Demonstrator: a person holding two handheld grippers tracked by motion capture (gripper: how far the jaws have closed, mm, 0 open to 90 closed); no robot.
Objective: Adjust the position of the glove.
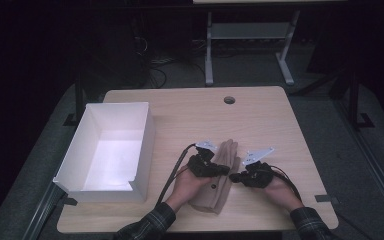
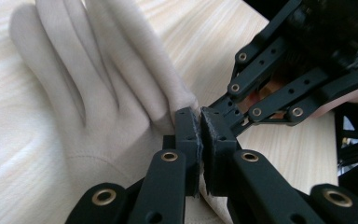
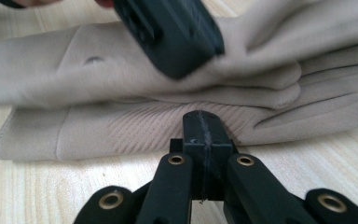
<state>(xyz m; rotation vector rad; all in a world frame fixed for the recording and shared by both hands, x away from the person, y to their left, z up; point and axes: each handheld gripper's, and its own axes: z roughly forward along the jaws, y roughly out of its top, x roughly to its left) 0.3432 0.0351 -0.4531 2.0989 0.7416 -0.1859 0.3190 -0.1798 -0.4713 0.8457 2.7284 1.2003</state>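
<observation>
Two beige gloves lie one on the other at the table's front middle. The upper glove is lifted and creased along its edge. My left gripper is shut on that edge, and a sliver of the fabric shows between its pads. The lower glove lies flat with a ribbed palm. My right gripper is shut with nothing between its pads, its tip at the lower glove's near edge. Both grippers' tips almost meet; the right gripper stands just beyond the left gripper's tip.
An open white box stands on the left of the wooden table. A round cable hole sits near the far edge. Cables trail from both grippers towards the person's sleeves. A table frame stands on the floor beyond.
</observation>
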